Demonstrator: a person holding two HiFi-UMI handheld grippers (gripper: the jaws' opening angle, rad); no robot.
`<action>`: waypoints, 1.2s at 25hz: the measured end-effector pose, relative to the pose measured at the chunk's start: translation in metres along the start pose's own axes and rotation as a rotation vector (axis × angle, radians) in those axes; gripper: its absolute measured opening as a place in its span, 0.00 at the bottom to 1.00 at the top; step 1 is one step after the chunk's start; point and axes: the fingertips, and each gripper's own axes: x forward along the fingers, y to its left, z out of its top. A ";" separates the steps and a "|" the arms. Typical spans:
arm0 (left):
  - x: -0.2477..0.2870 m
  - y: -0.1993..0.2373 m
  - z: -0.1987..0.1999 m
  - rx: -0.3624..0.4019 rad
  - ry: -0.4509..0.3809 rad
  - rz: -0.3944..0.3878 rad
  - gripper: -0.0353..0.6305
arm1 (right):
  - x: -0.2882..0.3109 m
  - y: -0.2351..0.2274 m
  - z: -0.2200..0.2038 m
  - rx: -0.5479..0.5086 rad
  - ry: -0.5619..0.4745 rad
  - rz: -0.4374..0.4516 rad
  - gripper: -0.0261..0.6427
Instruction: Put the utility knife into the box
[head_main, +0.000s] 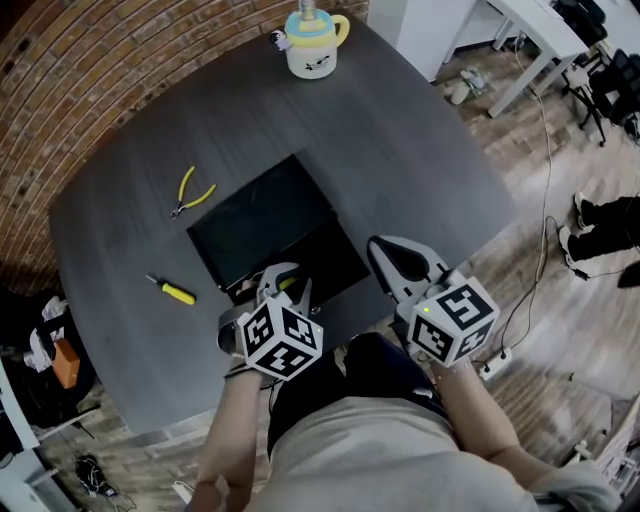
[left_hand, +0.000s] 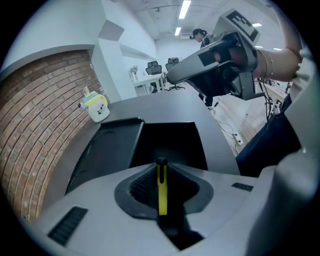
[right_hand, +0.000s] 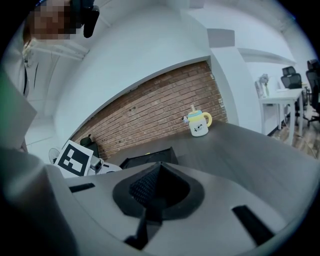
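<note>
Above the near edge of the box (head_main: 243, 232): left gripper (head_main: 286, 282) grasping the yellow utility knife (left_hand: 162, 189).
Near right: right gripper (head_main: 391, 259) clenched shut, empty, beside the box.

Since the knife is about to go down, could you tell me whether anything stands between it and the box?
Nothing visible does. The left gripper holds the knife at the open box's near edge, and the inside looks bare.

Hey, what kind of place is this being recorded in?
Most likely an open office or lab: a white desk with office chairs behind, ceiling strip lights, and a brick wall beside the dark worktable.
</note>
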 end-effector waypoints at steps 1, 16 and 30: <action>0.004 -0.001 -0.001 0.006 0.010 -0.005 0.16 | 0.000 -0.001 -0.002 0.005 0.004 0.001 0.05; 0.038 -0.008 -0.007 0.089 0.091 -0.035 0.16 | 0.007 -0.005 -0.014 0.034 0.032 0.007 0.05; 0.042 -0.010 -0.006 0.073 0.081 -0.037 0.17 | 0.004 -0.004 -0.021 0.044 0.040 -0.013 0.05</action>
